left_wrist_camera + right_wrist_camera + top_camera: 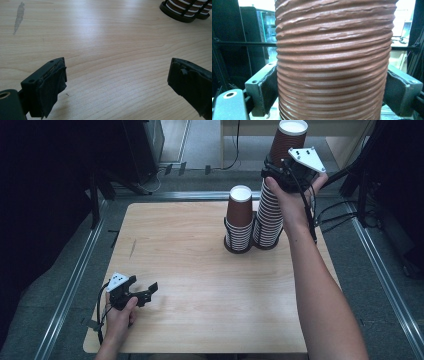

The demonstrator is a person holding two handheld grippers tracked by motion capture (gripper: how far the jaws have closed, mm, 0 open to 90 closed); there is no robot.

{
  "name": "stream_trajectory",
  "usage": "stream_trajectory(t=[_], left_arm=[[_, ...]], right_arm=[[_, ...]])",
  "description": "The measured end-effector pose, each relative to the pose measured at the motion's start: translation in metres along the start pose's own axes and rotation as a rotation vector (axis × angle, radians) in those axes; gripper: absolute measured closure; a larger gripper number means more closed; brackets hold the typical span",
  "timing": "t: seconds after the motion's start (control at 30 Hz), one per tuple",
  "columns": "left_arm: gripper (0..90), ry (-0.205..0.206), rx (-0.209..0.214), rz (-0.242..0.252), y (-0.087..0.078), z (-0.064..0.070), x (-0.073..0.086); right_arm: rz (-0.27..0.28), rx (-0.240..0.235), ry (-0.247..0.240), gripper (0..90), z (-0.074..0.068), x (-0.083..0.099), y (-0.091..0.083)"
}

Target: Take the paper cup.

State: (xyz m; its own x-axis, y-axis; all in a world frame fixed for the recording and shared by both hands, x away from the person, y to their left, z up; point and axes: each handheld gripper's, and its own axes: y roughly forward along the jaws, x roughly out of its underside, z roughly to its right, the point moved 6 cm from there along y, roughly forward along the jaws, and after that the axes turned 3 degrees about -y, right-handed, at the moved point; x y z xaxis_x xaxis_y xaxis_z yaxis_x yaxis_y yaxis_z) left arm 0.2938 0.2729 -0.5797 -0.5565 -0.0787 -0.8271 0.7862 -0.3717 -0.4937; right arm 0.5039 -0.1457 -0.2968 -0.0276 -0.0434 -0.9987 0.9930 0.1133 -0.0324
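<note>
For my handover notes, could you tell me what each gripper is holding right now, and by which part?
The right gripper clamps the top brown cup of the taller stack by its ribbed side wall. The left gripper is open, holding nothing.

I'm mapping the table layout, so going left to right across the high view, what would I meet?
Left gripper near the table's front left corner → shorter cup stack in its black holder → taller cup stack → right gripper, clamped on the top brown cup.
</note>
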Motion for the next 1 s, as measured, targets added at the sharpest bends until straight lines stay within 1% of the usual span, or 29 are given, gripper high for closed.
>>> stream_trajectory(t=[0.1, 0.13, 0.17, 0.23, 0.3, 0.33, 0.53, 0.77, 0.8, 1.0], left_arm=[[2.2, -0.002, 0.001, 0.0, 0.0, 0.0, 0.0], [2.2, -0.003, 0.0, 0.002, 0.0, 0.0, 0.0], [2.2, -0.004, 0.0, 0.002, 0.0, 0.0, 0.0], [2.2, -0.004, 0.0, 0.002, 0.0, 0.0, 0.0], [2.2, -0.005, 0.0, 0.002, 0.0, 0.0, 0.0], [2.2, -0.005, 0.0, 0.002, 0.0, 0.0, 0.0], [2.2, -0.004, -0.001, 0.001, 0.0, -0.001, 0.0], [2.2, -0.006, -0.002, 0.003, 0.0, -0.001, 0.0], [2.2, -0.006, -0.002, 0.003, 0.0, -0.001, 0.0], [2.2, -0.008, -0.002, 0.003, 0.0, -0.001, 0.0]], right_arm=[[0.009, 0.004, -0.008, 12.2, -0.001, -0.005, -0.001], [0.017, 0.007, -0.016, 12.2, -0.002, -0.01, -0.002], [0.017, 0.007, -0.016, 12.2, -0.002, -0.01, -0.002], [0.031, 0.004, -0.015, 12.3, -0.002, -0.017, -0.003], [0.034, 0.002, -0.014, 12.3, -0.002, -0.019, -0.003], [0.041, 0.003, -0.019, 12.3, -0.003, -0.023, -0.003], [0.055, -0.001, -0.015, 12.4, -0.003, -0.03, -0.003], [0.099, 0.0, -0.03, 12.5, -0.006, -0.042, -0.006], [0.101, 0.001, -0.036, 12.5, -0.006, -0.044, -0.006], [0.116, -0.004, -0.033, 12.5, -0.007, -0.051, -0.009]])
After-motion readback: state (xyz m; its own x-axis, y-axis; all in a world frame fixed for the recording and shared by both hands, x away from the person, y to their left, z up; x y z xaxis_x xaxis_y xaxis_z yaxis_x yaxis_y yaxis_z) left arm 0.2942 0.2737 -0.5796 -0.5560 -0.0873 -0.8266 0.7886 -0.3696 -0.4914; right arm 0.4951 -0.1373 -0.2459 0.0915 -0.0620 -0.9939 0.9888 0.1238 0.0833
